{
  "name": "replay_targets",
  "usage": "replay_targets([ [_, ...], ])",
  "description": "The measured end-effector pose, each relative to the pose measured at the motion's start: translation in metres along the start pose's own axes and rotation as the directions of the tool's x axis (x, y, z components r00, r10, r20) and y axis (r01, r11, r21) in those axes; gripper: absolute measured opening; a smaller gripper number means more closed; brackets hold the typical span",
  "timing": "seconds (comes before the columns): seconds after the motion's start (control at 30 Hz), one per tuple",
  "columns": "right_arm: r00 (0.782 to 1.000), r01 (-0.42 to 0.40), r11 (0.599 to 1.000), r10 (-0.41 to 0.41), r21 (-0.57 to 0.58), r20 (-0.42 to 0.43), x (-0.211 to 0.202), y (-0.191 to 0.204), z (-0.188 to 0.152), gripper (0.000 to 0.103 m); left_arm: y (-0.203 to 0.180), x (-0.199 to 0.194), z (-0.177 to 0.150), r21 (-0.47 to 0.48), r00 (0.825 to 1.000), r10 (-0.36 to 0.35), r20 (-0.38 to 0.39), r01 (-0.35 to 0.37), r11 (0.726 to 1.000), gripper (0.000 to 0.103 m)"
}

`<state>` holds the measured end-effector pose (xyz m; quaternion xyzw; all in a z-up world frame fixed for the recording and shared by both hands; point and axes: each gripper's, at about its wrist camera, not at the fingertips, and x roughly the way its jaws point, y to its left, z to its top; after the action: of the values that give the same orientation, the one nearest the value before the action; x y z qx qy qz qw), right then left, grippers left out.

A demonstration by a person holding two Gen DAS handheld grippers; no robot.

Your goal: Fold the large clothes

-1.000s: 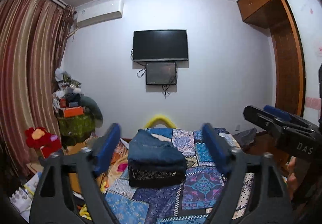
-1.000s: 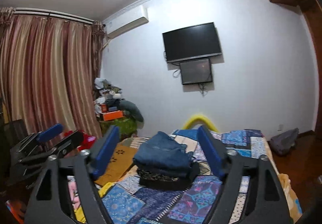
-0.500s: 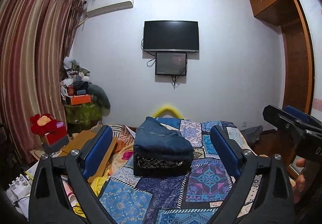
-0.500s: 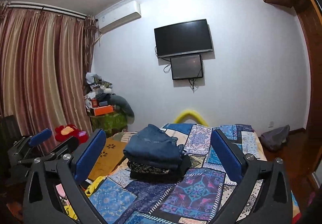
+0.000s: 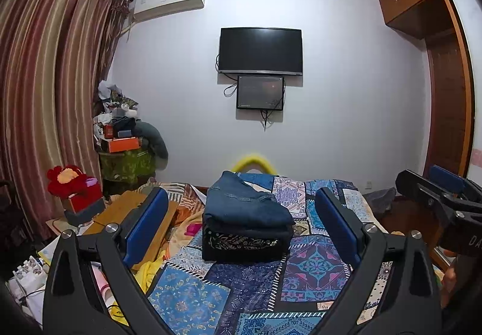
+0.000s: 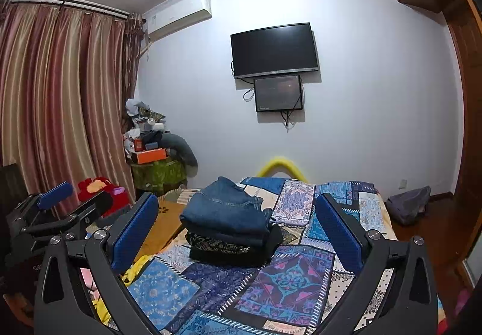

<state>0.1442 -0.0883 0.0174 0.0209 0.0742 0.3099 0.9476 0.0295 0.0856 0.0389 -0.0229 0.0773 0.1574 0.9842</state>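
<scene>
A folded pair of blue jeans [image 5: 245, 204] lies on top of a folded dark patterned garment [image 5: 241, 243], stacked on the patchwork bedspread [image 5: 313, 265]. The stack also shows in the right wrist view, with the jeans [image 6: 224, 208] on top. My left gripper [image 5: 239, 214] is open and empty, held back from the stack and above the bed. My right gripper [image 6: 236, 217] is open and empty, likewise back from the stack. The right gripper shows at the right edge of the left wrist view [image 5: 436, 193]; the left gripper shows at the left of the right wrist view [image 6: 60, 208].
A wooden board [image 5: 129, 211] and clutter lie left of the bed. A red plush toy [image 5: 69, 181] and a piled stand [image 5: 126, 154] are by the curtain [image 5: 45, 94]. A TV [image 5: 260, 50] hangs on the far wall. A wardrobe [image 5: 446, 79] stands at right. A grey bag [image 6: 409, 205] lies on the floor.
Both grippers have opened wider and pulled back and up from the stack. The folded stack has not moved.
</scene>
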Motion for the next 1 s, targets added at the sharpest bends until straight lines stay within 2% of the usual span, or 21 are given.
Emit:
replay_targets([
  [0.27,1.0,0.001,1.0,-0.001,-0.012,-0.007,-0.0036,0.0021,0.0032,0.103,0.0005,0.0023,-0.0035,-0.006,1.0,0.003,-0.009,-0.003,1.0,0.098],
  [1.0,1.0,0.01,0.999,-0.01,-0.031,-0.022,-0.0031,0.007,0.0043,0.103,0.0025,0.0064,-0.007,-0.026,0.998,-0.044,-0.048,0.043,0.999,0.098],
])
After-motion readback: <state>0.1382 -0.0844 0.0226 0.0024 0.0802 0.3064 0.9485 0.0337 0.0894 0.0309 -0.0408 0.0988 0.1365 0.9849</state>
